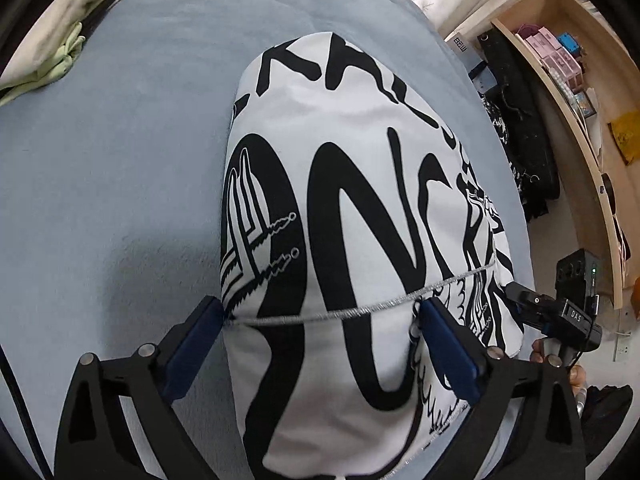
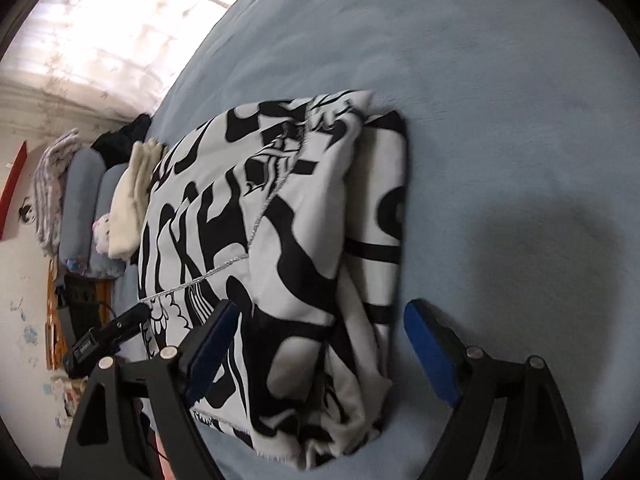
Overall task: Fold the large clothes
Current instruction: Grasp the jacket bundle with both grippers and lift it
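Folded garment on bed, both grippers spread.
Blue bedsheet (image 1: 120, 160) carries the folded black-and-white printed garment (image 1: 352, 184) at centre. Left gripper (image 1: 320, 316) straddles its near edge, jaws wide, pinching nothing; right gripper (image 2: 320, 320) likewise spread over its corner.

Blue bed sheet (image 1: 120, 160) spread below me, pale wooden shelf unit (image 1: 576, 92) right of the bed holding small boxes, bright curtained window (image 2: 120, 28) beyond the bed, bolster pillows (image 2: 80, 208) at its far end
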